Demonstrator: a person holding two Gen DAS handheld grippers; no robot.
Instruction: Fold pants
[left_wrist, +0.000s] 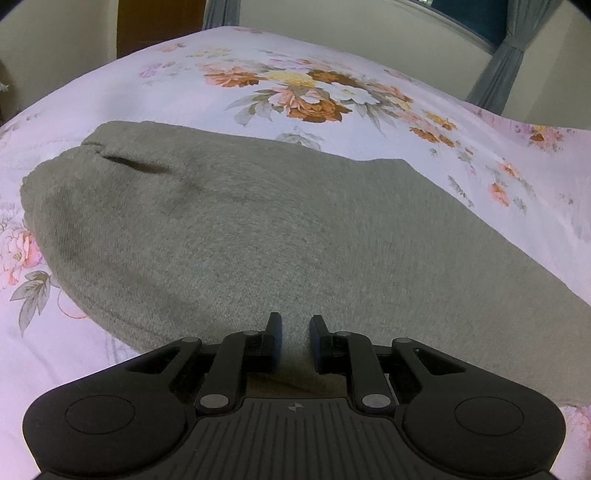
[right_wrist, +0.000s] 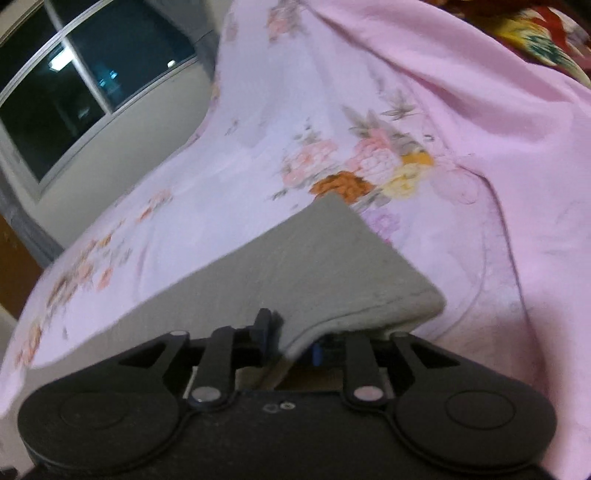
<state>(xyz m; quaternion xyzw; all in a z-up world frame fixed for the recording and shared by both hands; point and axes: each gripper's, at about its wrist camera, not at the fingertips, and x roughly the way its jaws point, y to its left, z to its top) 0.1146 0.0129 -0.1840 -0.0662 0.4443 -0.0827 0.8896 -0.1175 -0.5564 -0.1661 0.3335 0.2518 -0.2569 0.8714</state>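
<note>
The grey pants (left_wrist: 258, 229) lie flat on a floral bedsheet (left_wrist: 332, 85), already doubled leg over leg, it seems, with the waistband and a pocket slit at the far left of the left wrist view and the long axis running from there toward the near right. The left gripper (left_wrist: 295, 332) sits at the near edge of that cloth, its jaws drawn close with a ridge of grey fabric pinched between them. In the blurred right wrist view, the right gripper (right_wrist: 291, 332) has the pants' leg end (right_wrist: 332, 258) draped over it: one finger (right_wrist: 263, 325) shows above the cloth and the other is hidden beneath, so the fabric lies between the jaws, though I cannot tell whether they press it. The leg end lies just ahead of the right gripper, so carrying it along the long axis toward the waistband looks like the right hand's job.
</note>
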